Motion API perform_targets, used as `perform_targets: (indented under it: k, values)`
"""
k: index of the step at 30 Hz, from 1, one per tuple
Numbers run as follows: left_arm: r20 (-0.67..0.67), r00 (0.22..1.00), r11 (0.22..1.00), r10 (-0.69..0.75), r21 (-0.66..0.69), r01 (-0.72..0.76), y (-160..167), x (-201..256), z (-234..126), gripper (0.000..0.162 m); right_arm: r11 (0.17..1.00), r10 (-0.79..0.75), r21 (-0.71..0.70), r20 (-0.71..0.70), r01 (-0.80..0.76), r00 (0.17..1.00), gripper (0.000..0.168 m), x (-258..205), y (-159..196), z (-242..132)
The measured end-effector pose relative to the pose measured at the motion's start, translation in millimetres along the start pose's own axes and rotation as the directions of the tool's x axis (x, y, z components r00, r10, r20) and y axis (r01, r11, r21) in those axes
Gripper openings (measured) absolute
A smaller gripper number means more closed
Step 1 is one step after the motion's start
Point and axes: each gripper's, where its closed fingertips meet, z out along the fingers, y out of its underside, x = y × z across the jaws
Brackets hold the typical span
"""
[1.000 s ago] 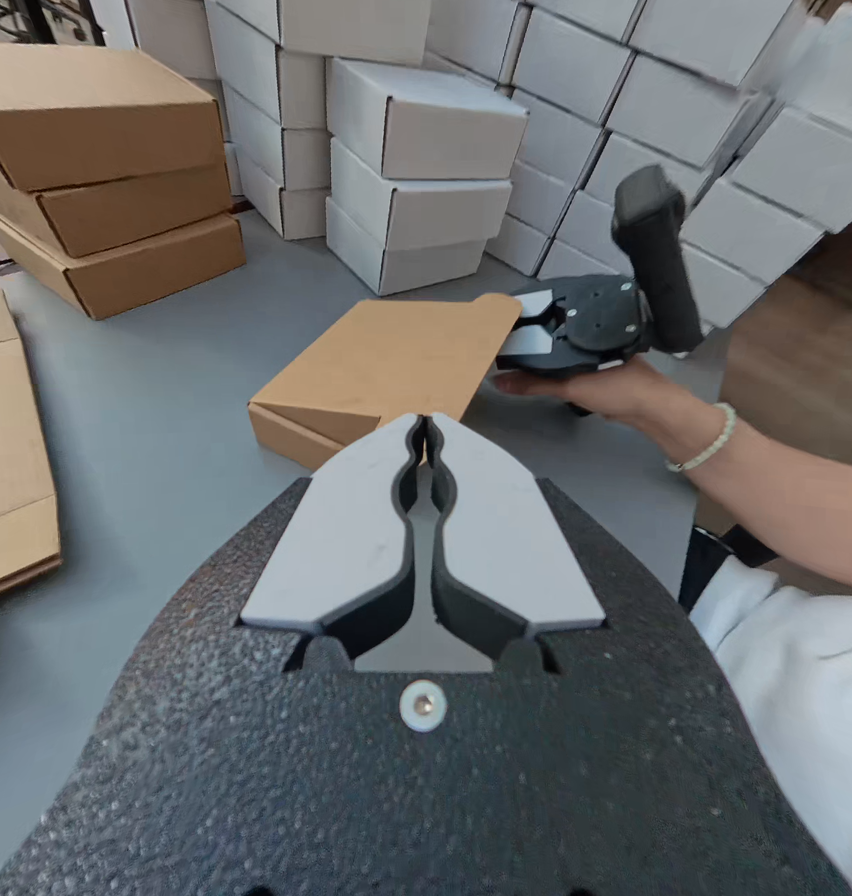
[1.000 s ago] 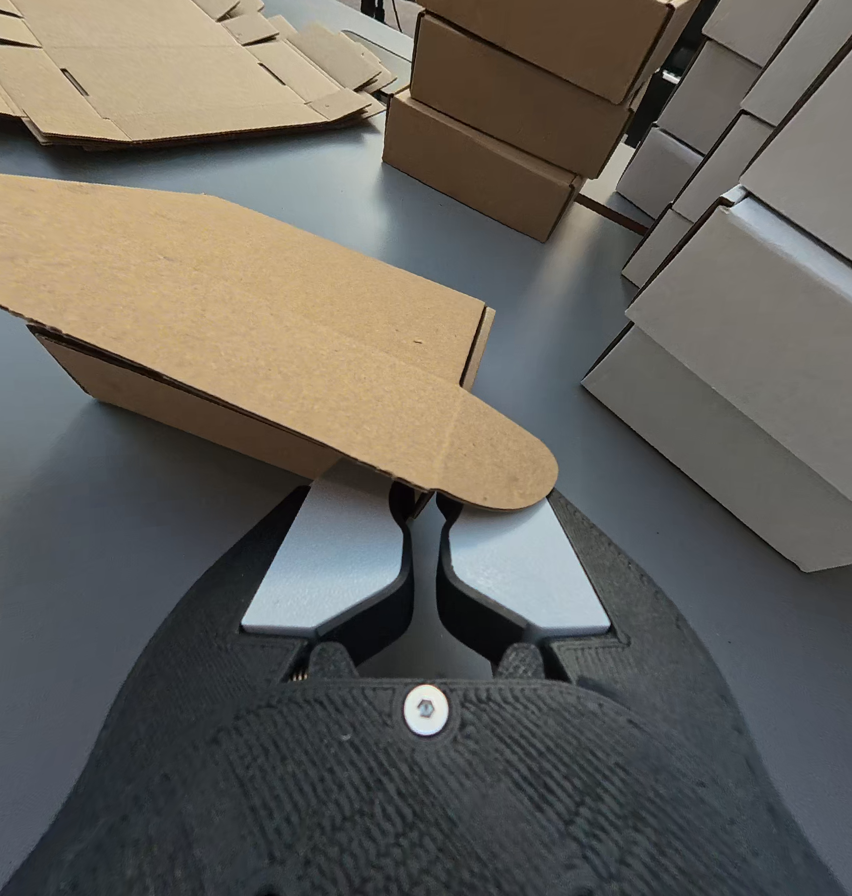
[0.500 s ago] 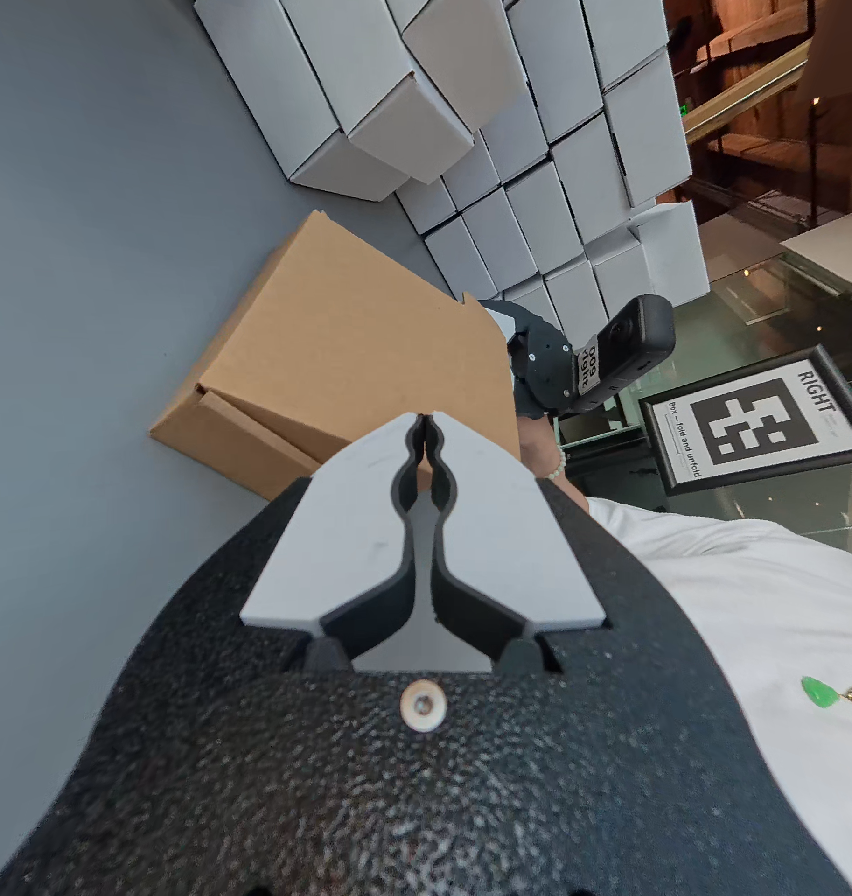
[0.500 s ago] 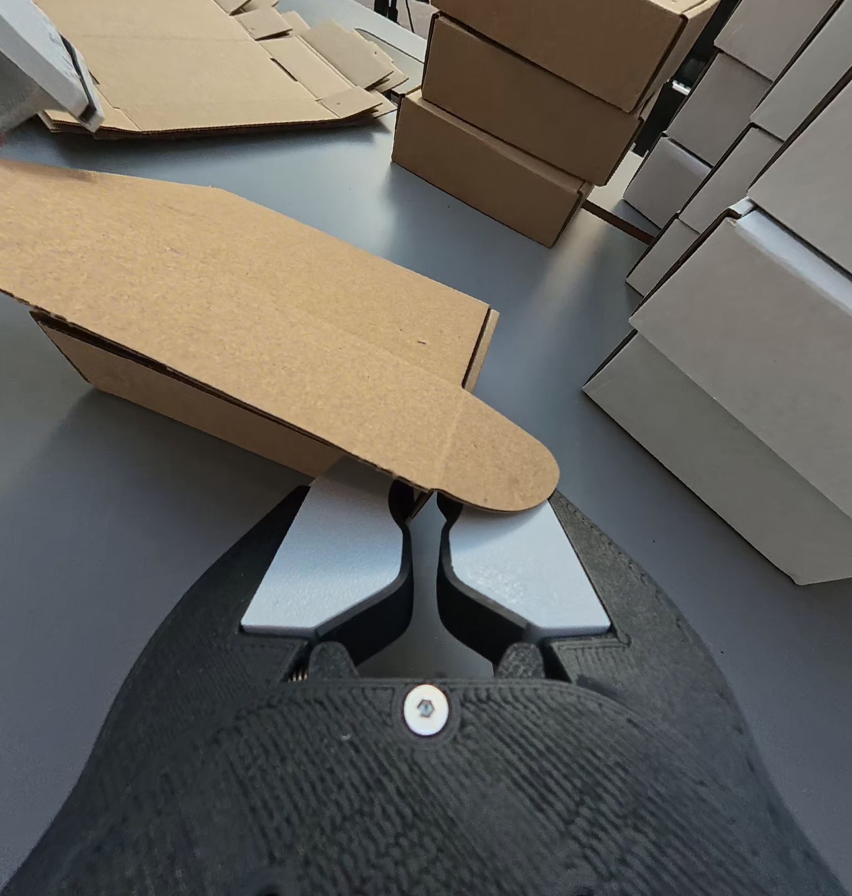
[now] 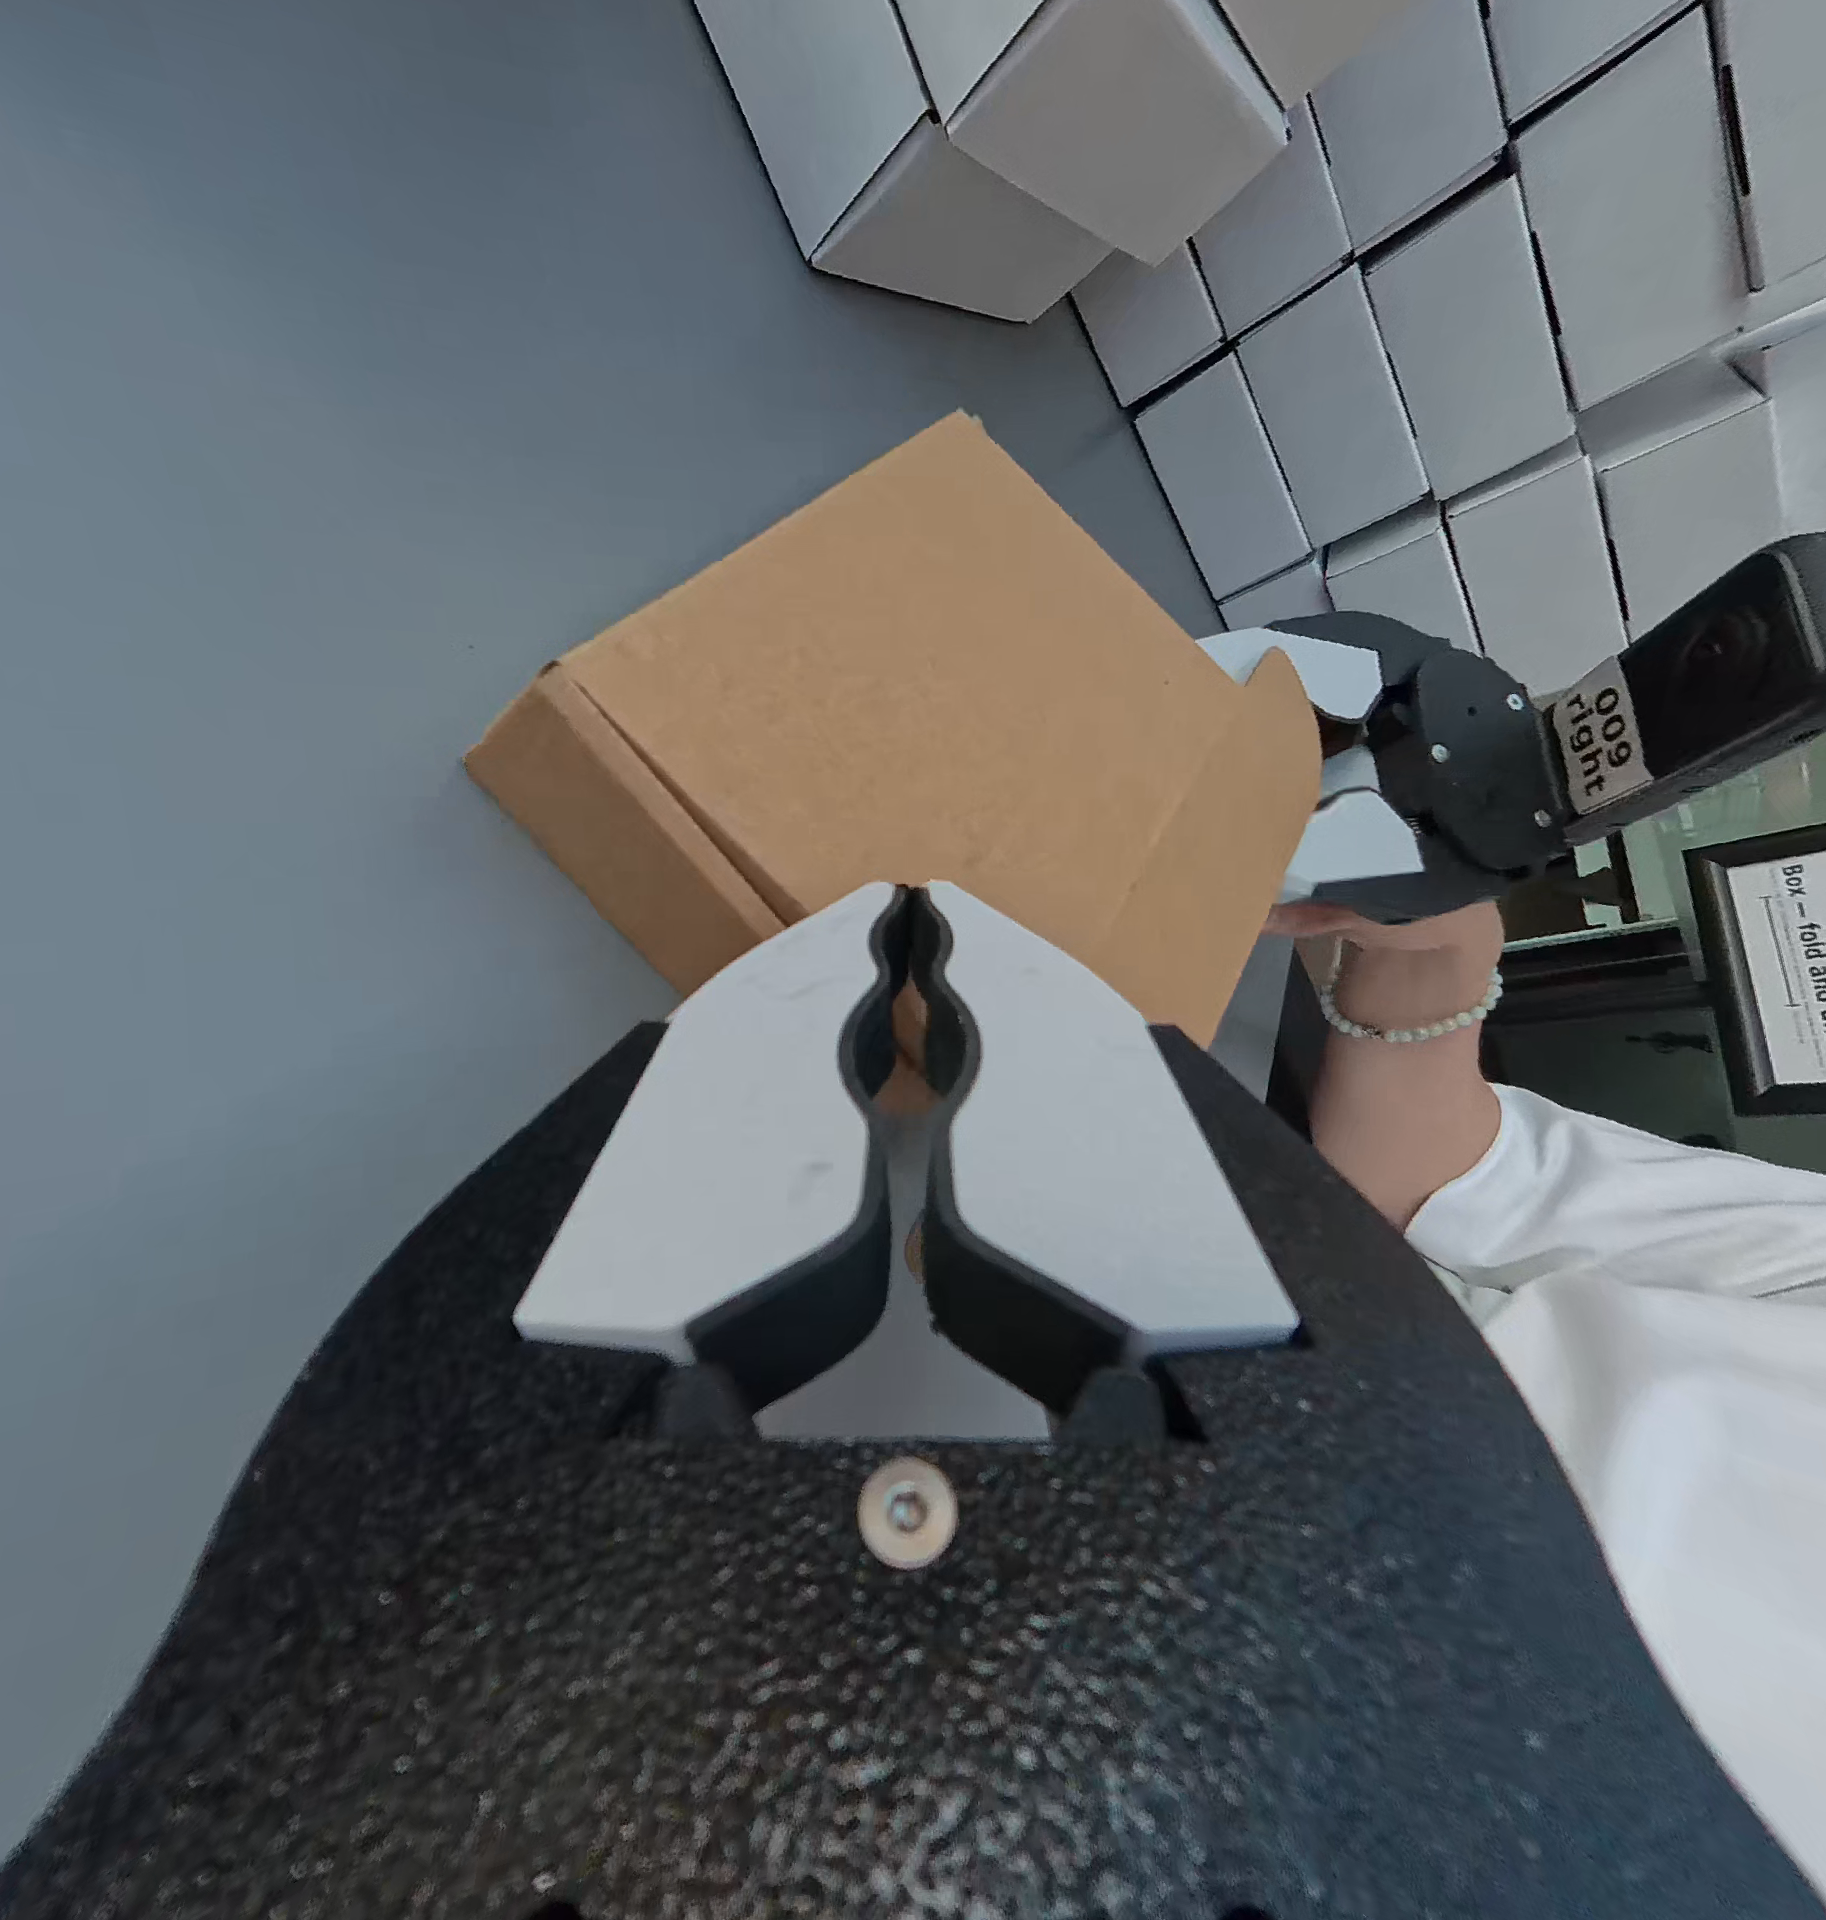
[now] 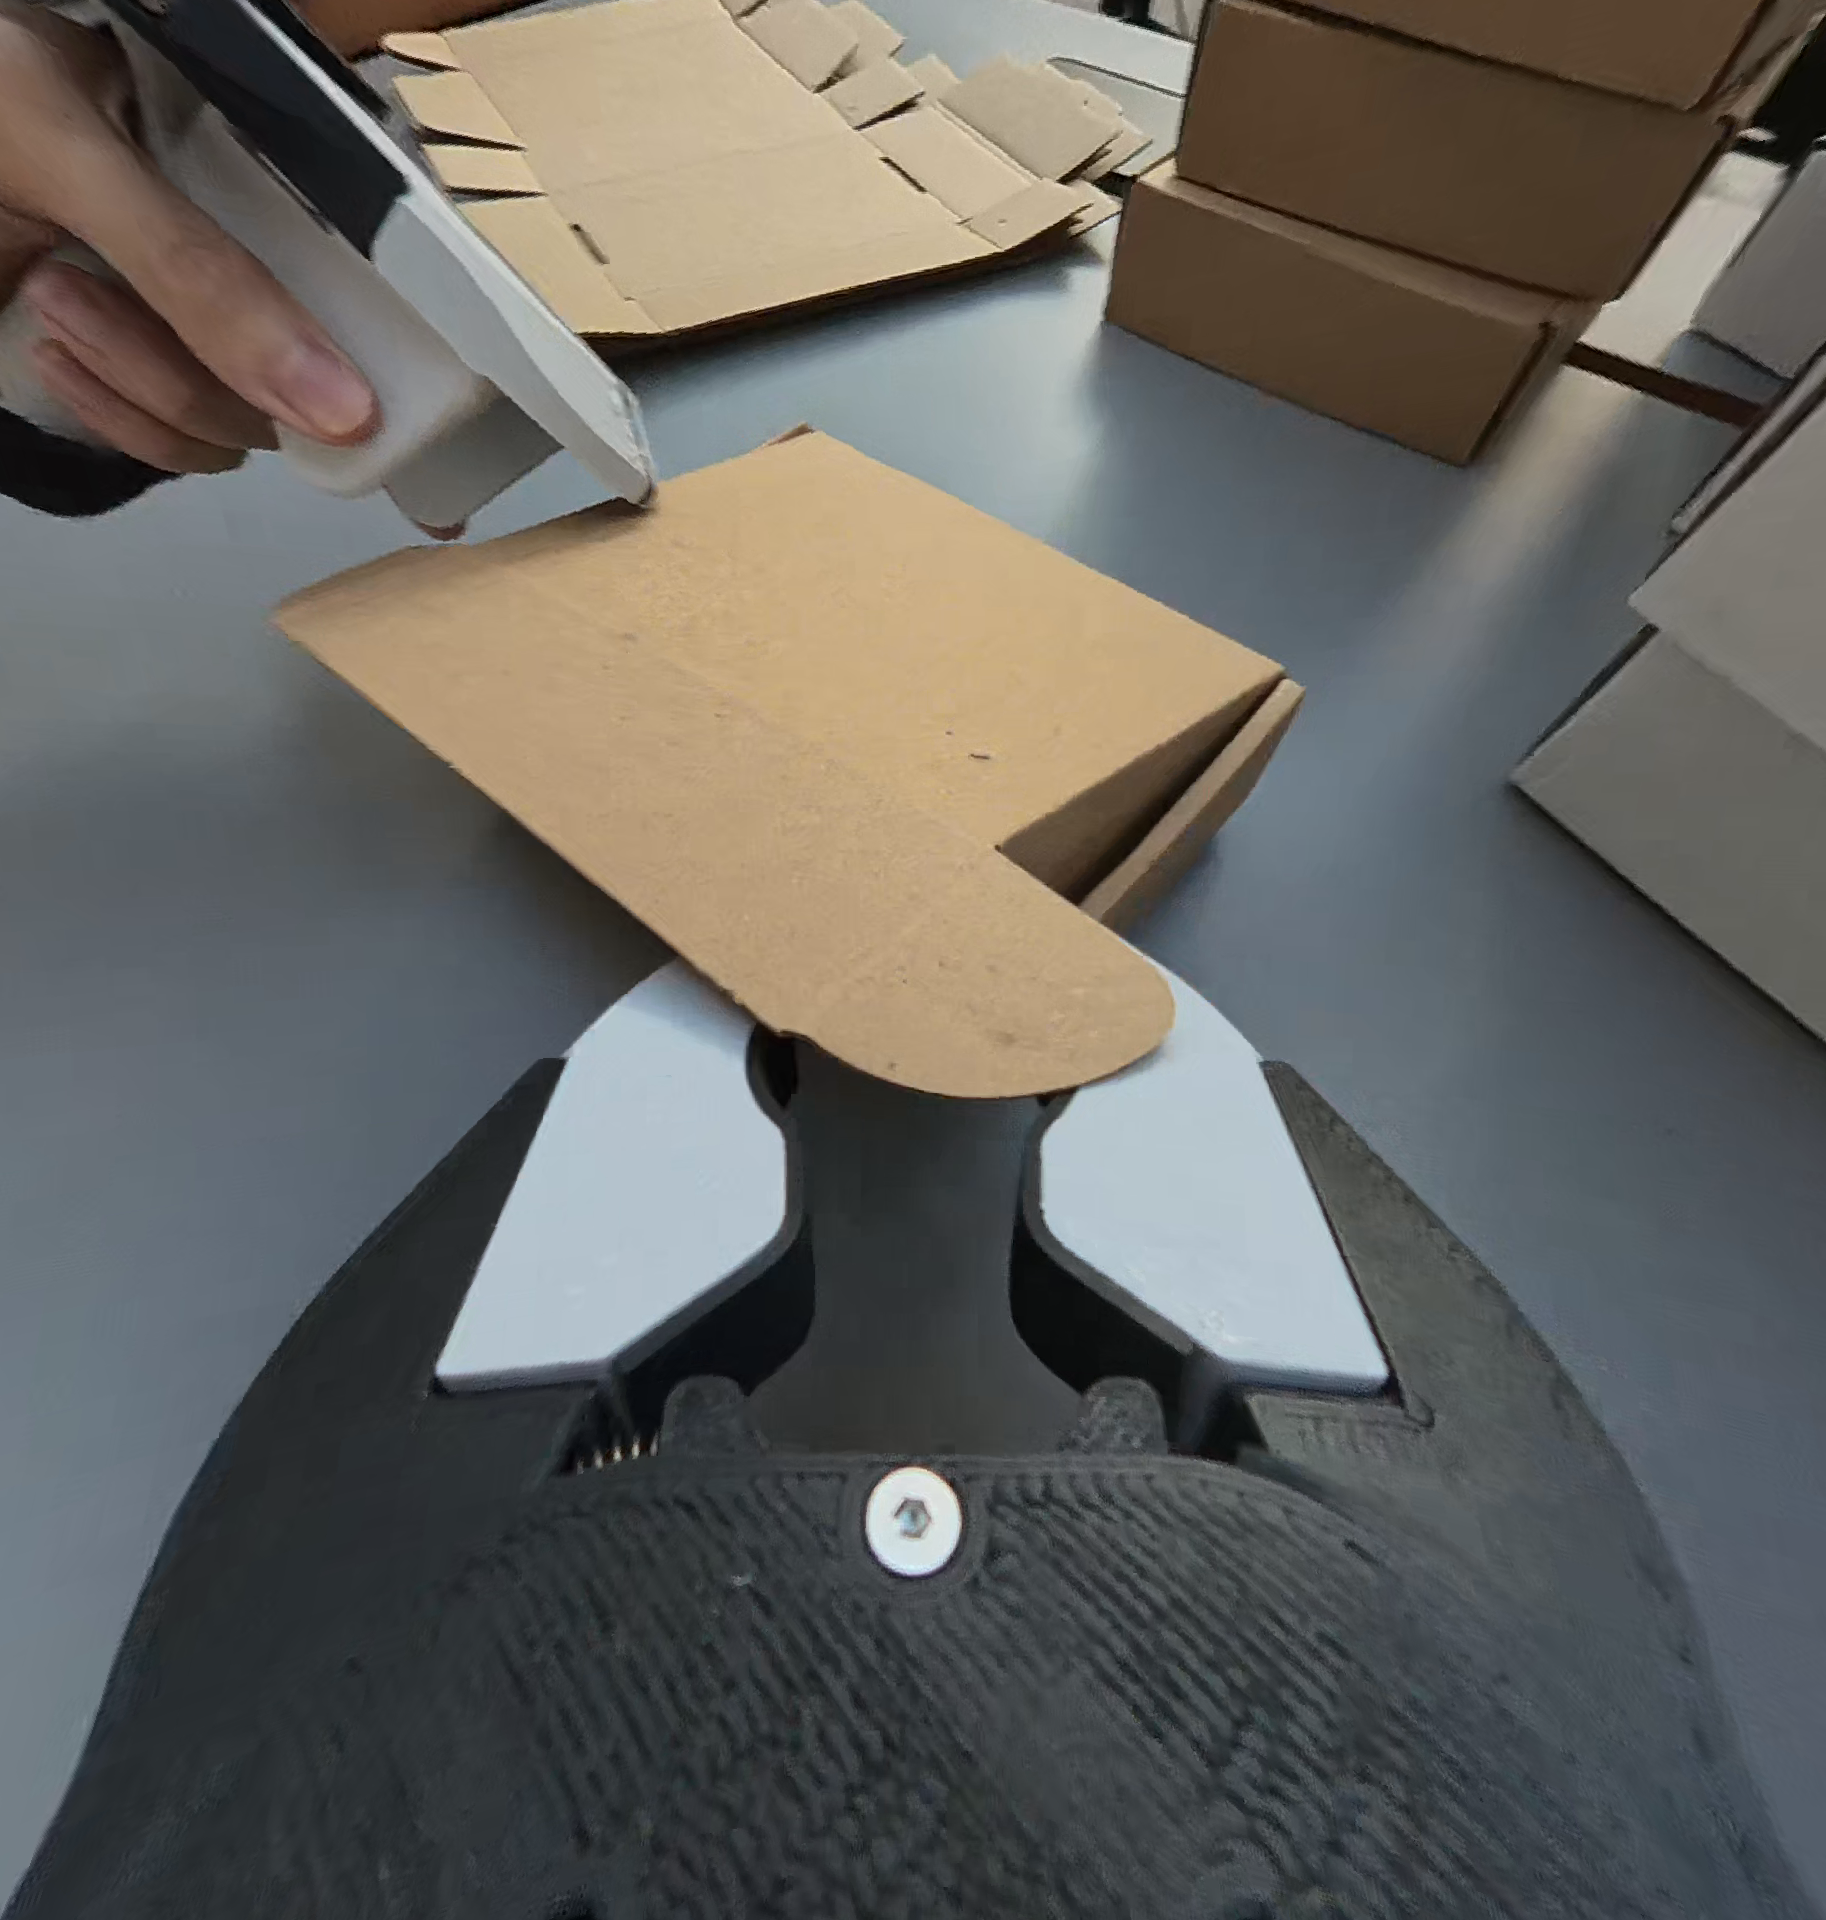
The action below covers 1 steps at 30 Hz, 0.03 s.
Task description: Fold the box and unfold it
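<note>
Right gripper (image 6: pixel 914 1013) has spread open under the box (image 6: pixel 784 727) flap — left gripper (image 5: pixel 907 902) closed, tips touching the lid.

Count: 1 brown box (image 6: pixel 784 727) on the worktop (image 6: pixel 161 883), lid partly up. 2 grippers: left gripper (image 5: pixel 907 914), right gripper (image 6: pixel 950 1018). 2 closed brown boxes stacked (image 6: pixel 1408 239) at the back. 1 pile of flat cardboard blanks (image 6: pixel 743 156); sheet count unreadable. White boxes (image 5: pixel 1408 395): over a dozen, exact number unclear. 1 framed sign (image 5: pixel 1792 977).

The left gripper (image 5: pixel 906 914), fingers pressed together, angles steeply down in a bare hand (image 6: pixel 109 270), while the right gripper (image 6: pixel 909 1049) lies low with fingers spread, its wrist (image 5: pixel 1408 1013) wearing a beaded bracelet.
</note>
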Motion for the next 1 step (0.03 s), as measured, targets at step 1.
perform_targets:
  k: [1]
  values:
    - [0.018,1.0,1.0,0.004,-0.012,-0.004,3.0,-2.1,2.3,0.0,1.0,0.027,0.009,0.053,-0.027,0.998,0.063,-8.2,1.5,-6.6]
